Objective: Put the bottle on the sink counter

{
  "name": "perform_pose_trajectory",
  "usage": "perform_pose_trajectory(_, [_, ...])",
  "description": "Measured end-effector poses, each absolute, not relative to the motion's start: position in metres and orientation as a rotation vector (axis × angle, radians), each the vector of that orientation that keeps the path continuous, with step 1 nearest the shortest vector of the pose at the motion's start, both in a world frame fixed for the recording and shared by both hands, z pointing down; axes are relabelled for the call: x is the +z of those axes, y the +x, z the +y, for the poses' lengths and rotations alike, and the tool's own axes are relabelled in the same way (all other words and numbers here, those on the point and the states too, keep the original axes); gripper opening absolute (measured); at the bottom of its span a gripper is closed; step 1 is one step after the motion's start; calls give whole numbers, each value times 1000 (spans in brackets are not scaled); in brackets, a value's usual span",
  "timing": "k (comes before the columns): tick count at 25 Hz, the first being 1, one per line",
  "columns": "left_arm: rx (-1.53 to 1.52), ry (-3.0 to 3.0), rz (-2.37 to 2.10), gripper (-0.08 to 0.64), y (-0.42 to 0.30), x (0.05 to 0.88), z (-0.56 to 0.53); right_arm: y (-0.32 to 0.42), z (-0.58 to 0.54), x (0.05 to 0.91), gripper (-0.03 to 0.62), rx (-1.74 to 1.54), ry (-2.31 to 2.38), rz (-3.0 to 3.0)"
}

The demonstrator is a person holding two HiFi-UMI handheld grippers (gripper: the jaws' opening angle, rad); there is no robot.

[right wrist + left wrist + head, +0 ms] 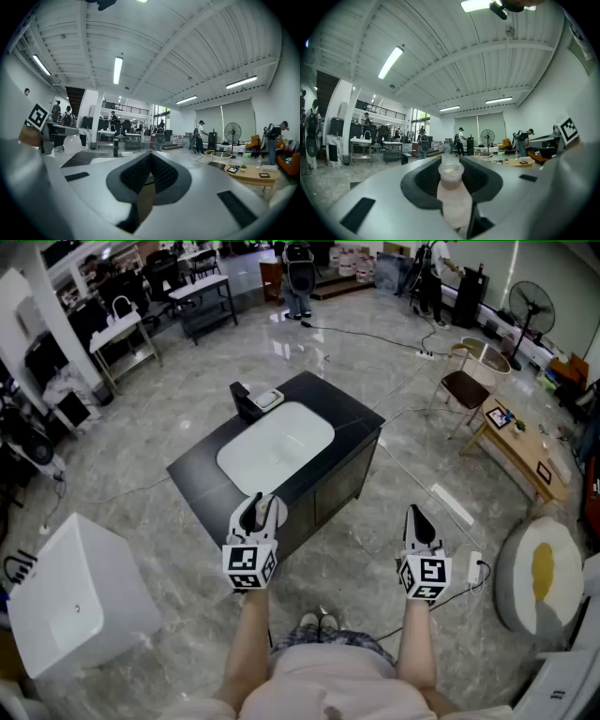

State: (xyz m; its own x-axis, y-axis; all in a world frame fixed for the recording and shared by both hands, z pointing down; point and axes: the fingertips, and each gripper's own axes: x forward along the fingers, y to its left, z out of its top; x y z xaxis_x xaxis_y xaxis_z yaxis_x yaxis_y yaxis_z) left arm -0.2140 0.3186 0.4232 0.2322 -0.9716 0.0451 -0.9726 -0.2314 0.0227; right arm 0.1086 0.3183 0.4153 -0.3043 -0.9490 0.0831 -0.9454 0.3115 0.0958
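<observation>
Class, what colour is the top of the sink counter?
Black counter top around a white basin; best in the head view.

Open floor up to the near edge of the sink counter (354, 418). Roomy over the white basin (277, 446) and the dark strip on its right. Crowded only at the far corner: black faucet (244, 401) with a small tray (269, 398) just beside it (the one upright thing up top). White box (75, 596) off left, chair (466, 388) and wooden table (520, 448) off right, well apart.
</observation>
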Motion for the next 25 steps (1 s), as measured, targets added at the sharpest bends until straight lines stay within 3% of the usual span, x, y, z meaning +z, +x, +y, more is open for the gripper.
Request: perform_pose_trajectory(25, [25, 2423, -1913, 133, -221, 428, 312, 95, 314, 424, 15, -13, 1762, -2474])
